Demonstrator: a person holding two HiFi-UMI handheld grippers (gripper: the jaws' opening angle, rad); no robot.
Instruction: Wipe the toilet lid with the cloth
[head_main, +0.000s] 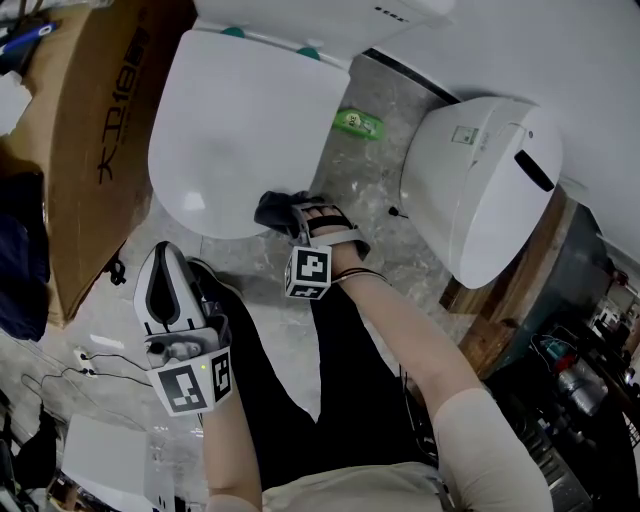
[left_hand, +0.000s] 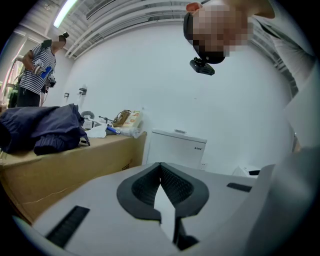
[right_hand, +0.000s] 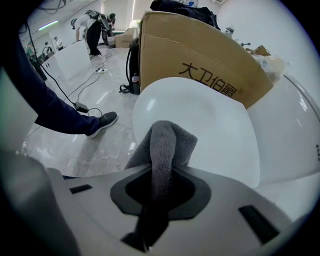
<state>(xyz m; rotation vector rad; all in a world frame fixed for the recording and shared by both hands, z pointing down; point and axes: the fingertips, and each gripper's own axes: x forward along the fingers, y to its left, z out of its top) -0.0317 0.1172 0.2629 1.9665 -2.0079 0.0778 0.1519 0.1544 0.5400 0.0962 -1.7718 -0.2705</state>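
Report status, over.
Right gripper shut on cloth, at front edge of toilet lid. Left gripper shut, empty, away from it. Nothing on the lid.

Open to me: toilet lid (head_main: 240, 120) top and floor strip (head_main: 372, 190) on its right — cardboard box (head_main: 95, 150) hems the left, second toilet (head_main: 480, 190) the right.

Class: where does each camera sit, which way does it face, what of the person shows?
Head view: on the head, steeply down at toilet lid; forearms show.
Left gripper view: on left gripper, tilted up at wall; person's head shows.
Right gripper view: on right gripper, toward lid; its jaws grip cloth.
Shared: head and right views show lid, cloth.
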